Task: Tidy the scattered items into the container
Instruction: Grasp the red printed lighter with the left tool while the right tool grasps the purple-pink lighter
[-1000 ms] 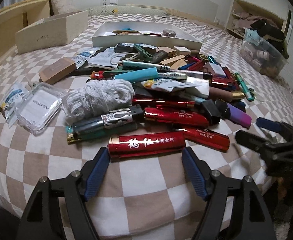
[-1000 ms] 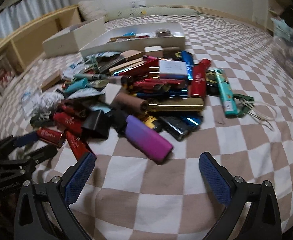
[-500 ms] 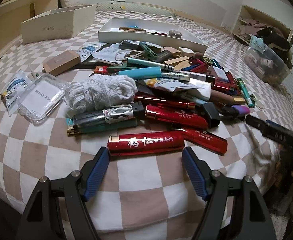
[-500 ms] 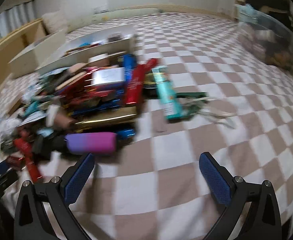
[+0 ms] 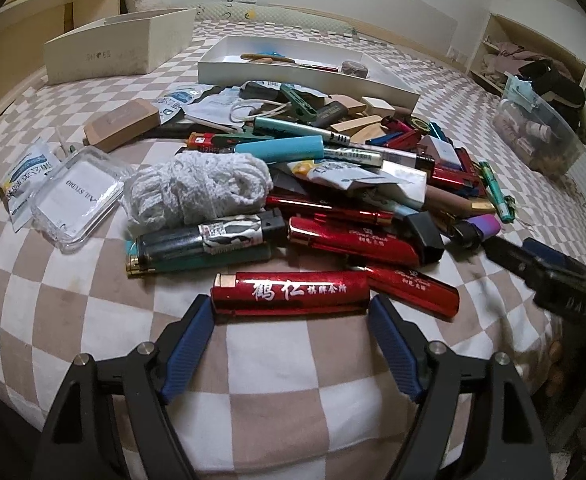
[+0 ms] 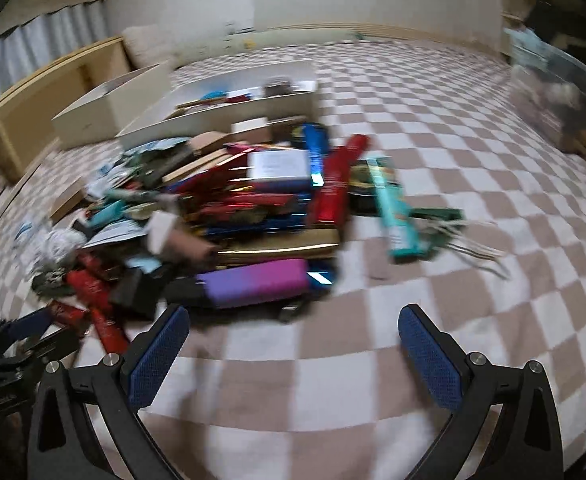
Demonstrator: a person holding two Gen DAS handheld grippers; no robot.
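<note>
A pile of lighters, pens and small packets [image 5: 333, 184] lies on the checkered bed. Nearest me is a red lighter [image 5: 293, 290] with white characters, lying crosswise. My left gripper [image 5: 290, 306] has one blue pad at each end of it, and its jaws are opening; I cannot tell whether the pads touch it. The white shallow tray [image 5: 305, 76] with a few items in it stands behind the pile. My right gripper [image 6: 293, 314] is open over bare bedcover with nothing between its fingers. A purple case [image 6: 257, 286] lies just beyond its left finger. The right wrist view is blurred.
A cream box [image 5: 105, 56] stands at the back left and a clear plastic bin [image 5: 541, 136] at the right. A white yarn bundle [image 5: 197, 192] and a clear packet [image 5: 77, 200] lie left of the pile. The bed's front edge is close below both grippers.
The right gripper swung sideways along the pile and back, so the purple case now lies crosswise just ahead of it. The left gripper stayed at the red lighter, jaws slightly wider.
</note>
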